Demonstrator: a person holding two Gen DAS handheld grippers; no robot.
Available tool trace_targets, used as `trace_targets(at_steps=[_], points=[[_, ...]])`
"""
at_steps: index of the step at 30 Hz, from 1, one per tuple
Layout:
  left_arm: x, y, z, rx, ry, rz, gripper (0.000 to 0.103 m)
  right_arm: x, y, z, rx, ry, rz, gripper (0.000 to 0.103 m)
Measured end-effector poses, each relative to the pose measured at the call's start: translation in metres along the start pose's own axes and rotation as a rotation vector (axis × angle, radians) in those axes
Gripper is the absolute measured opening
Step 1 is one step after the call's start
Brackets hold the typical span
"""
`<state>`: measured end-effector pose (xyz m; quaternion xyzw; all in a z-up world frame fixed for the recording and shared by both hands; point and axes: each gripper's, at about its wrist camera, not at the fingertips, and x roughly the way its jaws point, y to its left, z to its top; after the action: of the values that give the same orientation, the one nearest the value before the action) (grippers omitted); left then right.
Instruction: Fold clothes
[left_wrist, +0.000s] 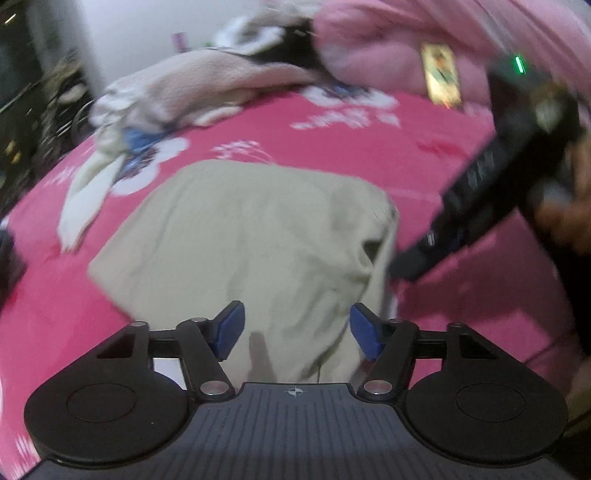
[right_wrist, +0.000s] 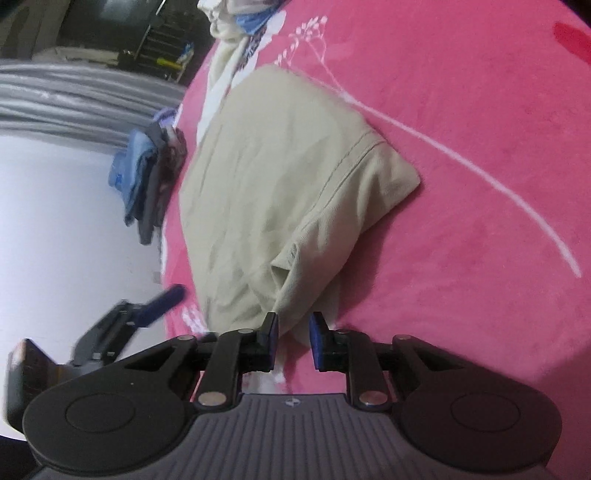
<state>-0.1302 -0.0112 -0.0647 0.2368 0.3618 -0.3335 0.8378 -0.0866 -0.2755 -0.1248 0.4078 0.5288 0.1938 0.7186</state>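
Beige garment (right_wrist: 280, 192): lying folded on pink floral bedspread (right_wrist: 461, 147). Left gripper (left_wrist: 295, 330): hovering over it, fingers standing wide, gripping nothing. Right gripper (right_wrist: 293, 341): fingers standing narrowly apart around the garment's corner. Legible writing: none showing.

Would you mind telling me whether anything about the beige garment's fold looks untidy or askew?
Yes. The beige garment on the pink bedspread is folded unevenly: near the right gripper, one seamed corner bunches into an open, puckered flap, and its surface is wrinkled.
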Motion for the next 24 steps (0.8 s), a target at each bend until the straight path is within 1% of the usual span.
trace_targets(at_steps=[3,5,9,11,12,14,15,16,17,19,20,22,24], points=[[0.012,-0.006,-0.001,0.076,0.037,-0.02,0.061,0.004,-0.001,0.001,0.022,-0.001,0.038,0.028],[0.022,-0.009,0.001,0.119,0.07,-0.007,0.06,0.006,0.0,0.003,0.019,0.005,0.052,0.031],[0.033,-0.018,0.001,0.205,0.094,0.036,0.06,0.009,-0.004,0.003,0.012,0.007,0.023,0.031],[0.036,-0.021,0.001,0.232,0.099,0.055,0.06,0.011,-0.006,0.002,0.012,0.0,0.015,0.021],[0.037,-0.023,0.0,0.246,0.1,0.063,0.061,0.011,-0.008,0.002,0.013,-0.007,0.016,0.013],[0.036,-0.027,-0.001,0.277,0.096,0.075,0.062,0.007,-0.007,0.0,-0.004,-0.021,0.014,0.008],[0.036,-0.027,-0.002,0.284,0.091,0.081,0.062,0.005,-0.006,-0.002,-0.019,-0.029,0.011,0.002],[0.036,-0.028,-0.002,0.292,0.086,0.086,0.061,0.003,-0.005,-0.003,-0.031,-0.035,0.01,0.002],[0.035,-0.028,-0.003,0.289,0.08,0.091,0.06,0.001,-0.005,-0.005,-0.039,-0.04,0.013,0.002],[0.033,-0.027,-0.003,0.285,0.067,0.102,0.05,0.0,-0.003,-0.006,-0.046,-0.048,0.014,0.002],[0.031,-0.025,-0.003,0.272,0.06,0.101,0.048,0.0,-0.002,-0.006,-0.05,-0.051,0.013,0.002],[0.027,-0.02,-0.001,0.242,0.046,0.095,0.036,-0.003,-0.003,-0.007,-0.056,-0.057,0.017,0.002],[0.024,-0.015,0.0,0.202,0.036,0.083,0.028,-0.003,-0.002,-0.006,-0.065,-0.062,0.018,0.002]])
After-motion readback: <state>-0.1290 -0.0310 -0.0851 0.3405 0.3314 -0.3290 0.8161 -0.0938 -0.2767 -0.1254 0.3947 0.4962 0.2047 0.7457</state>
